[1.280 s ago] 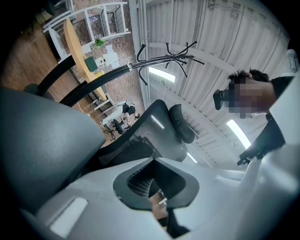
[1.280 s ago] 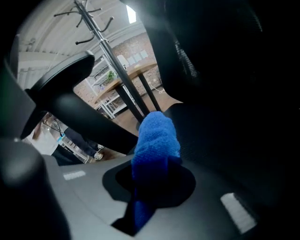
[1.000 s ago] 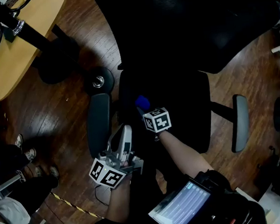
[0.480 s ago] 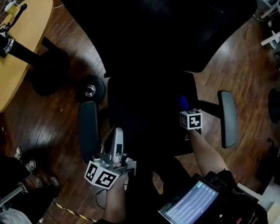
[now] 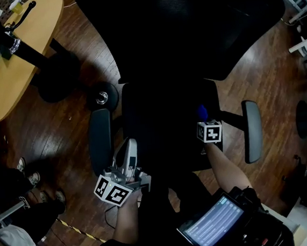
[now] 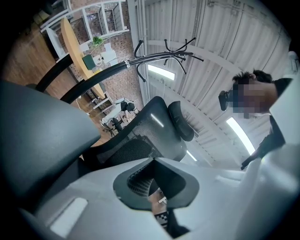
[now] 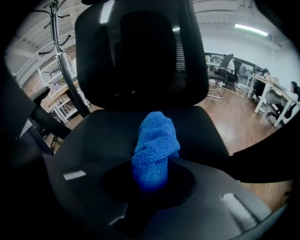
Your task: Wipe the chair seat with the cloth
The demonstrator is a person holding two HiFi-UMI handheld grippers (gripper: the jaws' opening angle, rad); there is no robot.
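Blue cloth (image 7: 154,145) is sticking up bunched over right part of chair seat (image 5: 159,124), w/ right tool (image 5: 204,120) clamping it btwn both jaws. Left tool (image 5: 129,148) is hovering at seat's left edge beside armrest (image 5: 99,141), jaws together, nothing btwn them.

Left gripper (image 5: 129,143): fingers together, nothing between them, pointing forward away from body. Right gripper (image 5: 203,118): fingers closed on blue cloth (image 7: 154,145), cloth bunched, sticking out beyond fingertips. Right forearm (image 5: 227,166) bare, stretched forward.
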